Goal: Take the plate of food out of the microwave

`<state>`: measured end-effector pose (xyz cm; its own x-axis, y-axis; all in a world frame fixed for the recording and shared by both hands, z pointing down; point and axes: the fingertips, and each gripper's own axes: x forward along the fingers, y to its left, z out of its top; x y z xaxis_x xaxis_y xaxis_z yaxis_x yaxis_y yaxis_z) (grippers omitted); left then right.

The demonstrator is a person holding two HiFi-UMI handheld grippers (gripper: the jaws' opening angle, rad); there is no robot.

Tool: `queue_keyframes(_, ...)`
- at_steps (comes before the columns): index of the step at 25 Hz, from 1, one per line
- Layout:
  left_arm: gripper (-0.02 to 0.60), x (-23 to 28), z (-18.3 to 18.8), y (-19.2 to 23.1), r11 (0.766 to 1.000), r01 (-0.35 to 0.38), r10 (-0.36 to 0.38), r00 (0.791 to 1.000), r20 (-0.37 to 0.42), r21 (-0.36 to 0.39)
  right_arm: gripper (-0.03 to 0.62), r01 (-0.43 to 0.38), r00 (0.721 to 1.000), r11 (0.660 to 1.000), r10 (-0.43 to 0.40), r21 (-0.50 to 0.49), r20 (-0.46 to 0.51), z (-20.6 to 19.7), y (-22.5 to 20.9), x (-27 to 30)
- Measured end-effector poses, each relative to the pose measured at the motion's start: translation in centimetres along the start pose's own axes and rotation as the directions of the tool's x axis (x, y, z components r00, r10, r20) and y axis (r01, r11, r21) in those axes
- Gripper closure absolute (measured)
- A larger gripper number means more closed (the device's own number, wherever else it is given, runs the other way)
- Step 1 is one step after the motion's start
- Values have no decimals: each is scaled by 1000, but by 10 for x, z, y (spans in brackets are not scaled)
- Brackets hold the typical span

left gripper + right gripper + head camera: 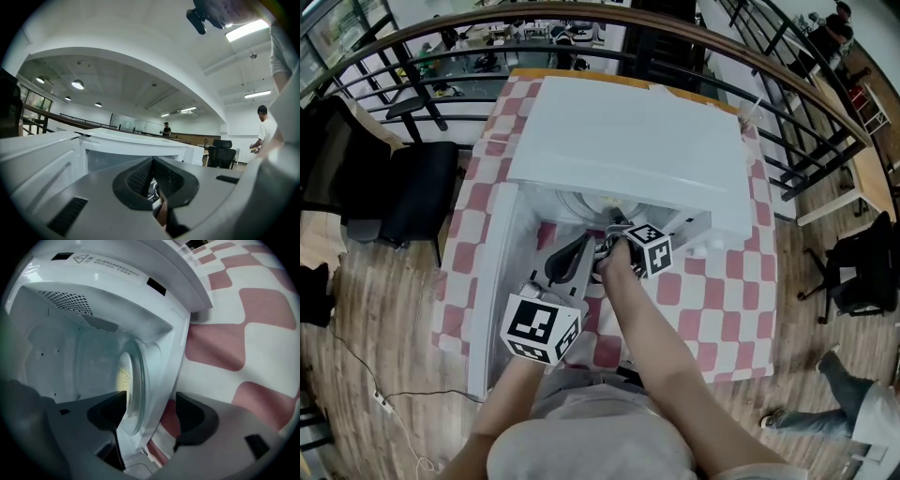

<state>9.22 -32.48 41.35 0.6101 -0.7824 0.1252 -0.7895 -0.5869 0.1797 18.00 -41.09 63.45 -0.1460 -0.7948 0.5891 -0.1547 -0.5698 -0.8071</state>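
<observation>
A white microwave (628,141) stands on the checkered table with its door (492,291) swung open to the left. Inside, on the glass turntable, a white plate (133,380) holds yellowish food (123,378); from the head view only its pale rim (586,202) shows. My right gripper (150,416) is open at the cavity mouth, rolled sideways, with the plate's near rim between its jaws but not touching them. Seen from above, the right gripper (614,230) reaches into the opening. My left gripper (151,180) is shut on nothing, tilted upward just outside, beside the right hand (581,255).
A red-and-white checkered cloth (712,300) covers the table around the microwave. A black chair (417,197) stands to the left and a curved railing (787,56) runs behind. In the left gripper view a person (265,131) and an office chair (220,152) are far off.
</observation>
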Motion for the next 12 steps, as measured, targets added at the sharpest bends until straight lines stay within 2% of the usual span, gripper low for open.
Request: queue_keyframes(12,578,-1,-2,9,1000,-21,21,1000,-6,-2,266,62,998,997,-61,55,-6,2,1,16)
